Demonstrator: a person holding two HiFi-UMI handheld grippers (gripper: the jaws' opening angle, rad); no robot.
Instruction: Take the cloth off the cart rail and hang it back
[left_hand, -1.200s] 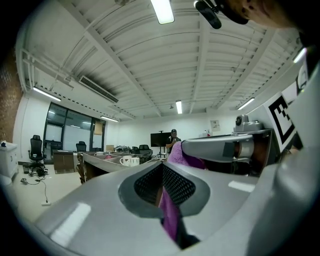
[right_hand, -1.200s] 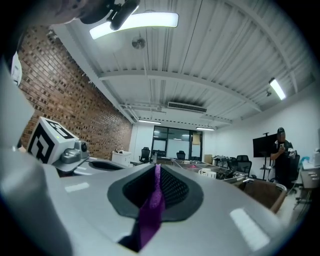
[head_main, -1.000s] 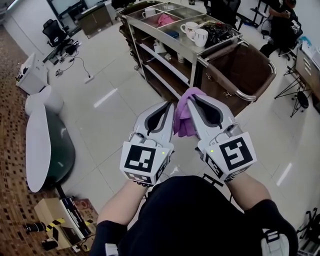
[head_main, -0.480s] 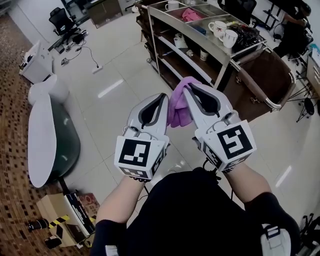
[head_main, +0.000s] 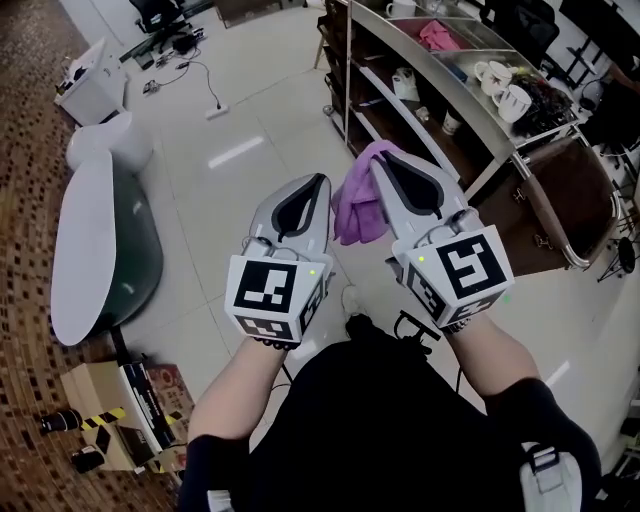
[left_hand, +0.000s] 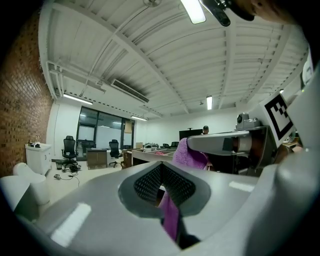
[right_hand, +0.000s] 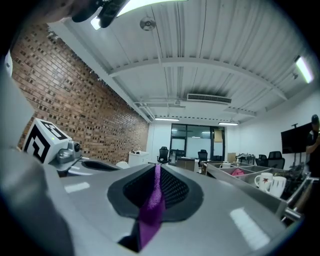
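Observation:
A purple cloth (head_main: 355, 208) hangs bunched between my two grippers, held up in front of my chest. My right gripper (head_main: 383, 165) is shut on its upper edge; in the right gripper view a purple strip (right_hand: 150, 215) runs down the seam of the closed jaws (right_hand: 157, 172). My left gripper (head_main: 315, 185) is beside it, a little lower. Its jaws (left_hand: 160, 170) are closed too, with a strip of the cloth (left_hand: 171, 220) pinched low in the gap. The cart (head_main: 440, 75) stands ahead to the right, apart from both grippers. Its chrome rail (head_main: 548, 222) rims a brown bag.
White cups (head_main: 505, 95) and a pink rag (head_main: 440, 35) sit on the cart's top trays, more cups on its shelves. A white oval table (head_main: 100, 250) is at left, a cardboard box (head_main: 110, 415) below it. Cables (head_main: 200, 85) lie on the tiled floor.
The cart has slid up and to the right in the head view. Both grippers stay close together with the cloth, now a little higher and further from the rail.

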